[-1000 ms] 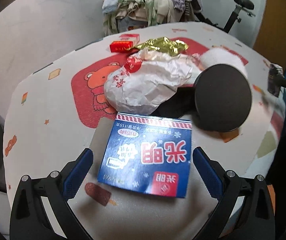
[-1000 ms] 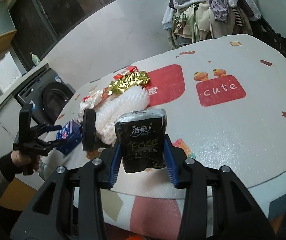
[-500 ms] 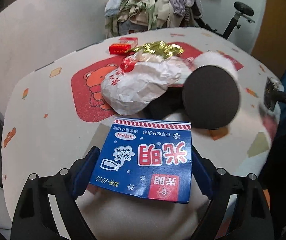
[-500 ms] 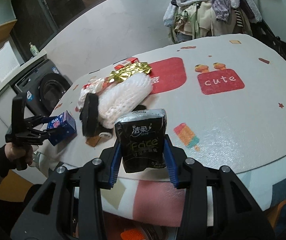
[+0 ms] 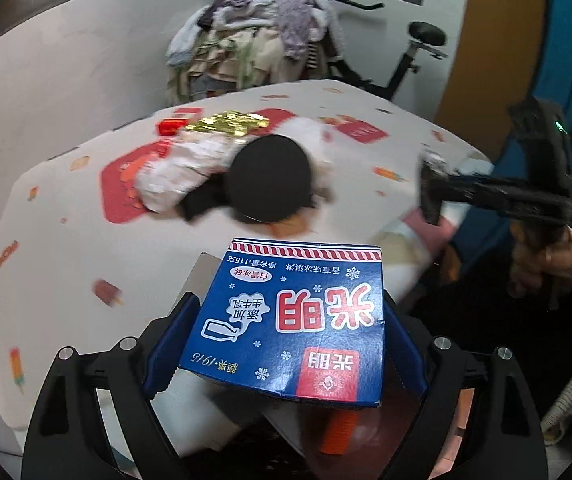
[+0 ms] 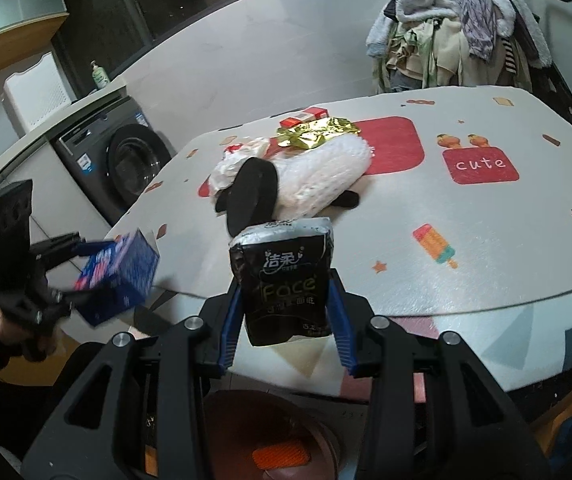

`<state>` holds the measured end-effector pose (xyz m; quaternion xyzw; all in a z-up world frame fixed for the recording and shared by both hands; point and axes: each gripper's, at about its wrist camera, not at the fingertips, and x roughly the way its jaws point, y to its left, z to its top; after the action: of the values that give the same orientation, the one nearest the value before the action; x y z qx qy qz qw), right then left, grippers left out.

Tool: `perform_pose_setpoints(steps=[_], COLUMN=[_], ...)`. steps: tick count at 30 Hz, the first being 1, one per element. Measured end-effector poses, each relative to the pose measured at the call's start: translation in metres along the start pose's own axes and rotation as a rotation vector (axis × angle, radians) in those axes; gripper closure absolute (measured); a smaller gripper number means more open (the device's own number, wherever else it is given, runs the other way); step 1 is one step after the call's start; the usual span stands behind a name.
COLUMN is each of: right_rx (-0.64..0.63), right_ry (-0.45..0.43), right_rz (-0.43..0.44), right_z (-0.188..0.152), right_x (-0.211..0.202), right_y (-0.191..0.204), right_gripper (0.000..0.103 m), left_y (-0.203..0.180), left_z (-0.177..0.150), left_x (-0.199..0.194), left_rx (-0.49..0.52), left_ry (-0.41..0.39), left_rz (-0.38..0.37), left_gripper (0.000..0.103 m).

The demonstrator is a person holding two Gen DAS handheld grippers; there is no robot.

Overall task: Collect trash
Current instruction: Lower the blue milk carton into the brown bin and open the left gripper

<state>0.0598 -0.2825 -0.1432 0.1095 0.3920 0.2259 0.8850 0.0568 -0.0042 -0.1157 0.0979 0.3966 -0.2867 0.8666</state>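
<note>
Left wrist view: blue carton, formerly lying on table, now clamped and lifted.

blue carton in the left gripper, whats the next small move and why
Probably lower the blue carton a little further and open the left gripper. It is shut on the carton, clear of the table, and a reddish bin shows just below the table edge.

A blue carton, printed with red and white characters, is held flat, clear of the tabletop, beyond its edge. A black tissue packet is held upright. A gold foil wrapper and a crumpled white wrapper are left lying on the table.
</note>
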Motion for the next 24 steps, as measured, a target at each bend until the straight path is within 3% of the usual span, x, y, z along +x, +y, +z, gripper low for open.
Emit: perform_pose_setpoints(steps=[5,11,18,21,24], right_rx=[-0.024,0.004,0.016,0.032,0.046], right_ry=[-0.001,-0.004,-0.003,0.002,0.006], right_rz=[-0.020,-0.031,-0.035,-0.034,-0.032], right_z=[-0.011,-0.021,-0.028,-0.030,-0.032], right_x=[-0.012,-0.024,-0.032,-0.031,-0.029], right_y=[0.009,0.002,-0.006,-0.010,-0.012], right_gripper=[0.061,0.061,0.061,0.061,0.061], left_y=[-0.046,-0.091,-0.123,-0.132,-0.137], left_z=[-0.026,-0.053,-0.079,-0.084,-0.085], left_x=[0.009,0.041,0.078,0.088,0.092], left_rx=[0.060,0.167,0.272,0.279,0.268], left_ry=[0.052,0.172,0.284,0.298,0.281], left_rz=[-0.074,-0.134,-0.177,-0.205,-0.224], left_gripper=[0.018,0.018,0.018,0.017,0.009])
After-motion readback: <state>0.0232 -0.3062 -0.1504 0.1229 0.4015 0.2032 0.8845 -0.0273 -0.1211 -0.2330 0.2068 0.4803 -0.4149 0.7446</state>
